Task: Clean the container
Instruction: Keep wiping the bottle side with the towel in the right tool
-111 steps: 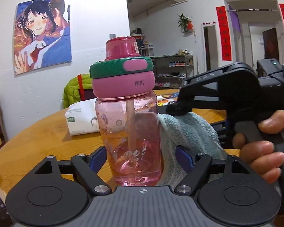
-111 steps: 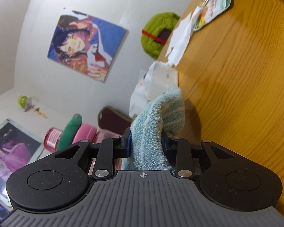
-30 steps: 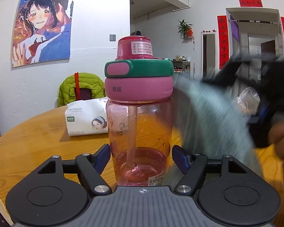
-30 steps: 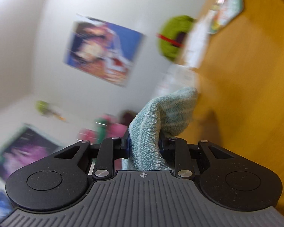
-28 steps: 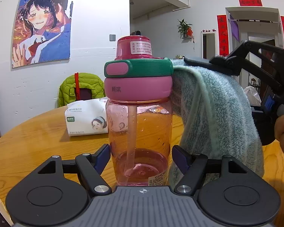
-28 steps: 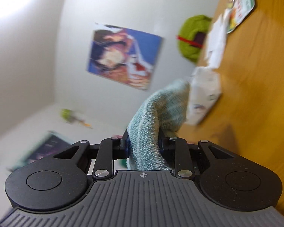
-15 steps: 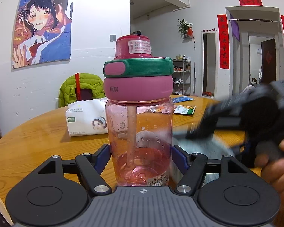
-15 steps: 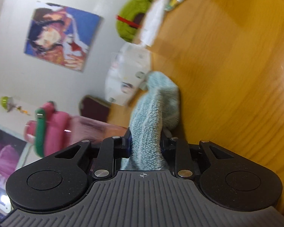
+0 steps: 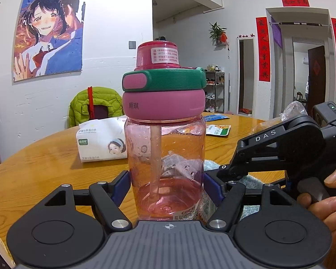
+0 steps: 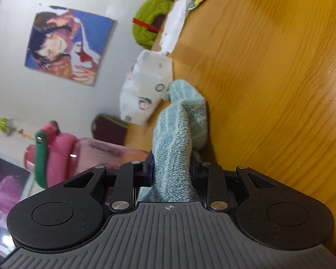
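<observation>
**Bottle held upright, cloth low beside it**

The left gripper (image 9: 166, 185) stands closed on the pink bottle (image 9: 165, 157), both blue pads pressing its lower wall, though its jaws are opening slightly at this moment. The bottle stands upright on the wooden table (image 9: 44, 157); its base is cut off by the gripper body, so the contact with the table is not seen. A straw runs down inside it.

The right gripper (image 10: 171, 168) is clamped on the light blue cloth (image 10: 179, 130). In the left wrist view the cloth (image 9: 253, 180) lies low at the right side of the bottle, mostly hidden behind the gripper and the clear wall. If it touches the bottle, I cannot tell. The hand (image 9: 329, 201) holding the right gripper is cut off at the picture edge. A tissue pack (image 9: 100, 141) lies behind the bottle.
</observation>
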Motion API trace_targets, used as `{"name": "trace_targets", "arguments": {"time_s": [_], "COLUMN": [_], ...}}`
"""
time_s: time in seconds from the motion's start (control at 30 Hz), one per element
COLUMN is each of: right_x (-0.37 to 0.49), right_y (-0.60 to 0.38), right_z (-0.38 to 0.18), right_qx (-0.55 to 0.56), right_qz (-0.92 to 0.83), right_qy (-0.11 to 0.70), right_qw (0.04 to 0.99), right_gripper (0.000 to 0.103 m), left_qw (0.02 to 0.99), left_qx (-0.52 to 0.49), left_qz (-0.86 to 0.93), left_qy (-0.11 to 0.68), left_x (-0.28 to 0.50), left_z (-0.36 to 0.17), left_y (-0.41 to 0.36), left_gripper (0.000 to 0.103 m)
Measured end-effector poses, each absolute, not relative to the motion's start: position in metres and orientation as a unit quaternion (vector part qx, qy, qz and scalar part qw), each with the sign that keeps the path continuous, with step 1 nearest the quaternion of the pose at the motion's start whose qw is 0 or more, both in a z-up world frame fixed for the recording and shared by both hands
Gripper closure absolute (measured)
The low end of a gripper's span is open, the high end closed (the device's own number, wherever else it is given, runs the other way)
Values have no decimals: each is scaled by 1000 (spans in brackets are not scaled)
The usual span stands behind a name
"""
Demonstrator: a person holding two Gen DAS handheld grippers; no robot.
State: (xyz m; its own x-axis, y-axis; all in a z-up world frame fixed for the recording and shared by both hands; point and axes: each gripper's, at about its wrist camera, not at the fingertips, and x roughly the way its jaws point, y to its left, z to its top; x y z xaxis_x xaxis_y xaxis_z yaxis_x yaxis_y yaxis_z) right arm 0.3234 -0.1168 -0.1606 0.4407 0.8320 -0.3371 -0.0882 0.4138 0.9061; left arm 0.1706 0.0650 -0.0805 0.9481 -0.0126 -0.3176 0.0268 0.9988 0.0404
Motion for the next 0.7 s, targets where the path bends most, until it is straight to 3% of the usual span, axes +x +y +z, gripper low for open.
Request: {"name": "trace_targets", "arguments": {"time_s": [0.1, 0.37, 0.7], "right_x": [320, 316, 318], "right_y": [-119, -131, -124], "right_z": [-155, -134, -137], "right_qx": [433, 447, 440], "right_qz": [325, 349, 366], "right_qy": [402, 298, 370], "right_qw": [738, 768, 732], "right_gripper": [71, 70, 69], "left_qw": [985, 984, 986], "left_qx": [9, 42, 23], "left_qz": [8, 36, -21], "left_qy": [173, 172, 161], "left_x": [169, 156, 167], "left_z": [-80, -79, -83], "left_y": [63, 41, 65], "left_gripper": [20, 25, 24]}}
